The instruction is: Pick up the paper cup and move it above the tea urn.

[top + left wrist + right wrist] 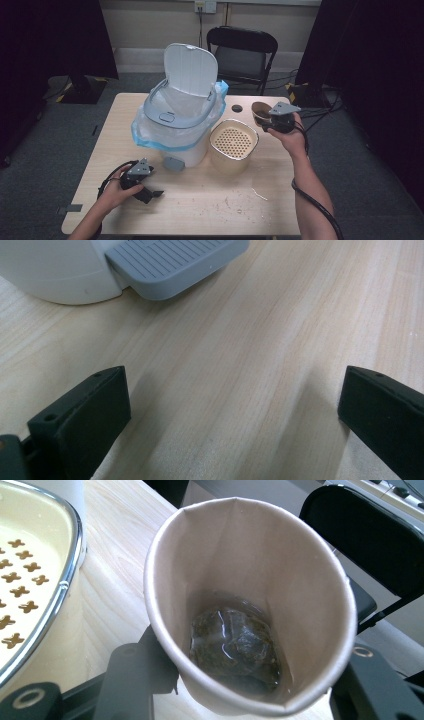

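Brown paper cup [250, 605], wet tea bag [232, 647] inside, tilted.
Clamped between right claw [272, 119] jaws, raised near desk [225, 200] far right corner; left claw [150, 192] released at near left edge.

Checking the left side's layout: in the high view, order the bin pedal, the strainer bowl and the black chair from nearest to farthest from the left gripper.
1. Bin pedal, just up-right of the left gripper.
2. Strainer bowl, farther right, mid-table.
3. Black chair, beyond the table's far edge.

Left tongs [150, 192] rest low with jaws wide apart; right tongs [263, 121] raised, clamped.
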`<state>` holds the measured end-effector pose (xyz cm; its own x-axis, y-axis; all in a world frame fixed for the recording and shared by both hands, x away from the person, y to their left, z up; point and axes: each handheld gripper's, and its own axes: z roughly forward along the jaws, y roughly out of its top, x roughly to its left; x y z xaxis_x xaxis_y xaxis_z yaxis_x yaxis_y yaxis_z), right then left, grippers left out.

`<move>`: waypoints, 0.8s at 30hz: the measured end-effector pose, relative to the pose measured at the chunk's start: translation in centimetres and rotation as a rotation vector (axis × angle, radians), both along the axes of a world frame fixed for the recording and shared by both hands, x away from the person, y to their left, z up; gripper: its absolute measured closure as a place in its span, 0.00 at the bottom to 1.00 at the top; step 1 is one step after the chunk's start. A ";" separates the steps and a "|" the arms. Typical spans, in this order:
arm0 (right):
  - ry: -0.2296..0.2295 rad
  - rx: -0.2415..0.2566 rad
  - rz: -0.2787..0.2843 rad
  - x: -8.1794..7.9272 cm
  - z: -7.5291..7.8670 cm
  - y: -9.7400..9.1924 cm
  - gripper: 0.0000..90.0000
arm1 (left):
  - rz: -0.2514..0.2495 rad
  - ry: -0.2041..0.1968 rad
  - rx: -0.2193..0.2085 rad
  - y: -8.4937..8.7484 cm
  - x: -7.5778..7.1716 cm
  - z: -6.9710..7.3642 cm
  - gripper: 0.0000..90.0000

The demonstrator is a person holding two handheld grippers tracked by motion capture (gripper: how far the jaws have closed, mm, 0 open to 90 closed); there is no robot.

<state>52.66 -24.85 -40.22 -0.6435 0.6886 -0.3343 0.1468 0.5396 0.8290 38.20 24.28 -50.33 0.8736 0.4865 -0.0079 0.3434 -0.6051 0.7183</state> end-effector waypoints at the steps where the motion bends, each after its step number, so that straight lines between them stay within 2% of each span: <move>1: -0.007 -0.005 0.001 0.0 0.1 0.0 0.52 | 0.000 -0.001 0.000 0.0 0.0 0.0 0.00; 4: -0.021 -0.024 0.004 0.0 0.5 0.0 0.52 | -0.007 -0.002 0.010 0.0 0.1 0.0 0.00; 11: -0.064 -0.073 0.028 -0.1 1.5 0.4 0.53 | -0.001 0.000 0.000 -0.1 0.1 0.0 0.00; 21: -0.094 -0.100 0.058 -0.5 2.6 0.8 0.53 | -0.002 0.000 0.002 -0.1 0.1 0.0 0.00; 24: -0.117 -0.119 0.074 -0.6 3.2 0.8 0.53 | -0.003 0.001 0.002 -0.1 0.1 0.0 0.00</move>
<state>52.07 -24.04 -37.06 -0.6431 0.5918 -0.4859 0.0097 0.6409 0.7676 38.33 24.19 -50.33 0.8749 0.4843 -0.0075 0.3425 -0.6075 0.7167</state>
